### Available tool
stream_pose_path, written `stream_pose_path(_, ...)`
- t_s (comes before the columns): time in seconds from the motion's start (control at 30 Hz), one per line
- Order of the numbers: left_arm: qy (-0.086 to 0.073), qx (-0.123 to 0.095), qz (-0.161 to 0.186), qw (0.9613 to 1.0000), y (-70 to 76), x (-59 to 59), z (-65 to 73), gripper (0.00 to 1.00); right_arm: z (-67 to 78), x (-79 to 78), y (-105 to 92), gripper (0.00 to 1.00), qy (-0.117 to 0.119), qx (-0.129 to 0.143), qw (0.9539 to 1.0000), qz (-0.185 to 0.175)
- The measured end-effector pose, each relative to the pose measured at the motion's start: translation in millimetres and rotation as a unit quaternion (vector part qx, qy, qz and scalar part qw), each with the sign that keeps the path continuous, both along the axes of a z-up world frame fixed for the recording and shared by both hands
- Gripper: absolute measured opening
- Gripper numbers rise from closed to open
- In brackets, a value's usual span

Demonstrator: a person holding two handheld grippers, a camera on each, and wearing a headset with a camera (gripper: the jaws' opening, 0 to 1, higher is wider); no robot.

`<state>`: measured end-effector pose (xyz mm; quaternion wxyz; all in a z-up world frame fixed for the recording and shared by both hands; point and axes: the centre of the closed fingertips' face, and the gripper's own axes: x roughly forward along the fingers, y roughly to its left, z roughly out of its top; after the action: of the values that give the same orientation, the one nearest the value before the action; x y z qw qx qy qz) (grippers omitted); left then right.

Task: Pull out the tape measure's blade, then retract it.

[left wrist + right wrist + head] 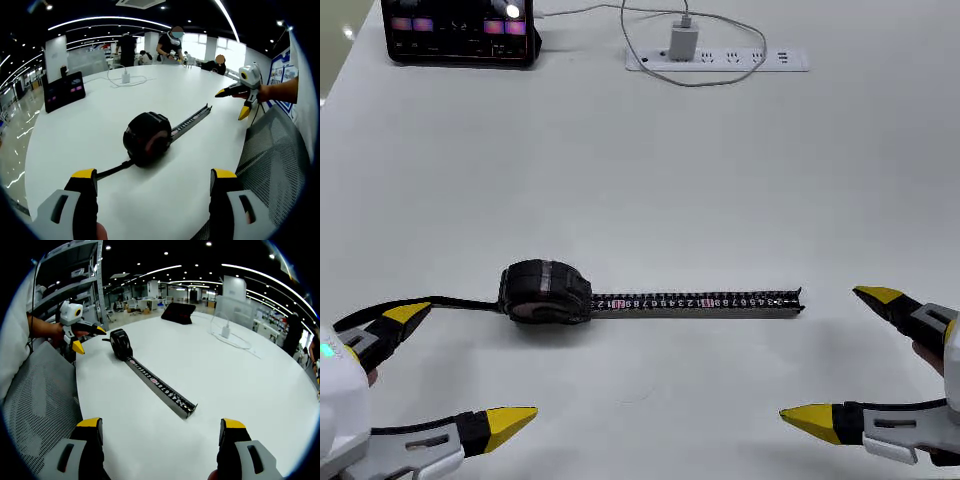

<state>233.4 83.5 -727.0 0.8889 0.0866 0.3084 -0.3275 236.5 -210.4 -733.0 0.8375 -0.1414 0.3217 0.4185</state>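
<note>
tape measure blade (pixel 695 302): row of small scale digits along its length, red-marked figures close to the case (pixel 545 291), mostly too small to read | tablet screen (pixel 460 25): coloured tiles, no legible words

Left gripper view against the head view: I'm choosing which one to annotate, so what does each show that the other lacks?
Left gripper view: people at the far edge of the white table, a mesh chair back and ceiling lights. Head view: the power strip with its sockets, and readable numerals on the blade. Both: the black tape measure with its blade out flat on the table, its strap, the tablet, the white charger, and the open tongs of the left gripper and right gripper.
</note>
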Motion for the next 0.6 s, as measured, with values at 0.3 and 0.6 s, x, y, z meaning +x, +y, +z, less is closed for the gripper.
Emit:
stream_pose_path(0.3,0.006,0.003,0.003,1.0000,-0.9,4.0,-1.8,0.88,2.9,1.2,1.1,0.96,-0.001,0.000,1.0000,0.000)
stream_pose_path(0.6,0.007,-0.002,0.013,0.9999,-14.3,15.1,-3.2,0.89,0.0,8.7,-0.7,0.95,-0.001,-0.007,0.9999,0.011)
